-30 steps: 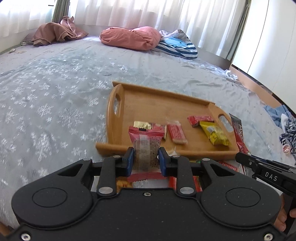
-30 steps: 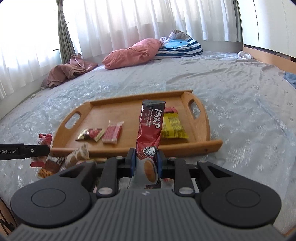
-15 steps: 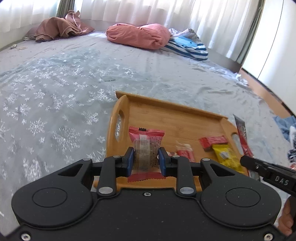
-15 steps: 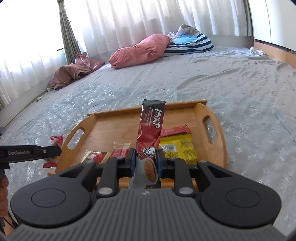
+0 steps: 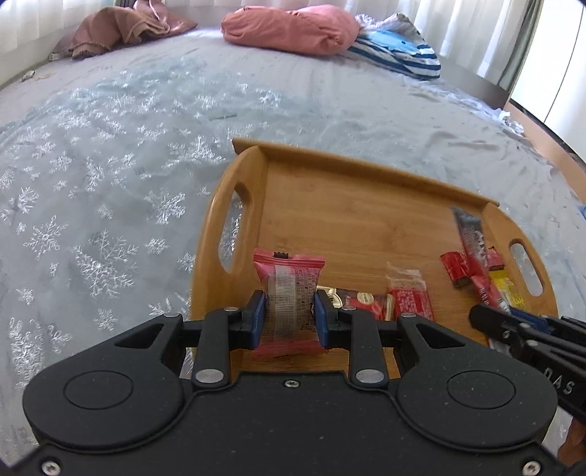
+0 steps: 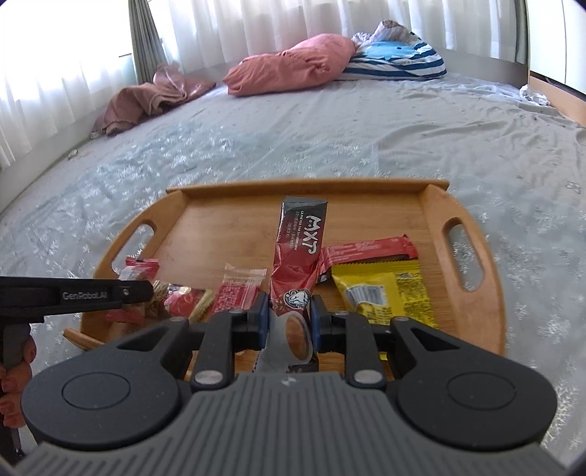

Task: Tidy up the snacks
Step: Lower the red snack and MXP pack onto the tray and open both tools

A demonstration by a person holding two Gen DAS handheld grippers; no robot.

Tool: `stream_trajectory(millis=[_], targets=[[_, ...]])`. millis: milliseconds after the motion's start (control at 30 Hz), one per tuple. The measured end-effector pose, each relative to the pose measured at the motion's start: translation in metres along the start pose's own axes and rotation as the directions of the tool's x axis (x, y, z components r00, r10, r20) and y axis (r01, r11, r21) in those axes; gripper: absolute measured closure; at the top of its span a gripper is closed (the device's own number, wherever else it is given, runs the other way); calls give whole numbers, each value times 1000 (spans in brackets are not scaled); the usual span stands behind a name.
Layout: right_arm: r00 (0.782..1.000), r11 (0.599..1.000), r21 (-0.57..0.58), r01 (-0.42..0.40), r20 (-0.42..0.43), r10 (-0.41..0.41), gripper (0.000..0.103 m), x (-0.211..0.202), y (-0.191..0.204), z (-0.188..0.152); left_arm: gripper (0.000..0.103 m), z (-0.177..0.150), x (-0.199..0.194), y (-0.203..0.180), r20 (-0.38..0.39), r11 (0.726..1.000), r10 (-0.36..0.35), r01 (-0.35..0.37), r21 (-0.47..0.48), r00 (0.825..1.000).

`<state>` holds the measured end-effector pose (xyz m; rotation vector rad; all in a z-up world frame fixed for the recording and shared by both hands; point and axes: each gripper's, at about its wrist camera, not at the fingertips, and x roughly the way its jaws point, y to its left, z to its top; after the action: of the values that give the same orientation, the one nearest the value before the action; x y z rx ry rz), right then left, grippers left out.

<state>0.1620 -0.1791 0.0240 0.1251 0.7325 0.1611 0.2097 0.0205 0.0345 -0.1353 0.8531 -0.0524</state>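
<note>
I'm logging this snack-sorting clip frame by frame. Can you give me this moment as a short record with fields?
surface: grey snowflake bedspread
container: wooden tray
left tool: shut on pink snack pack, over the tray's left end
right tool: shut on red MXT stick, over the tray's middle
already in tray: yellow packet, red bar, clear-topped red packet

Two wrist cameras, both low and close over the near edge of the wooden tray [image 5: 373,183].

The left view looks over the tray's left handle end toward the pink pillow [image 5: 293,23] beyond it. The right view [image 6: 307,186] sits over the tray's right half, facing the same pillow [image 6: 289,64]. Both share the tray floor, its wrappers, and each other's gripper at the frame edge.
</note>
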Motion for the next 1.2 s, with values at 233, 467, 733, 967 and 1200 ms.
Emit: stream_trajectory(millis=[233,467,733,967,1200], targets=[[1000,999,-31,16,-12,-16,76,11,4,-1,76,2,8,-9,-8,999,-48,48,-20,999],[999,999,-20,33,-27,-34,76,19,-1,1,76,1,11,-24,0,998,-59,59,6,998],[998,998,-38,48,-37,-49,75,27,-2,-2,76,-2,5,-25,7,999,-40,40,20,999],[998,998,-38,49,-34,-50,74,31,0,1,73,-2,0,-20,17,1000,-22,22,19,1000],[999,999,-26,42,-25,-43,63,30,-1,1,54,-5,-6,-21,35,999,-25,24,46,999]])
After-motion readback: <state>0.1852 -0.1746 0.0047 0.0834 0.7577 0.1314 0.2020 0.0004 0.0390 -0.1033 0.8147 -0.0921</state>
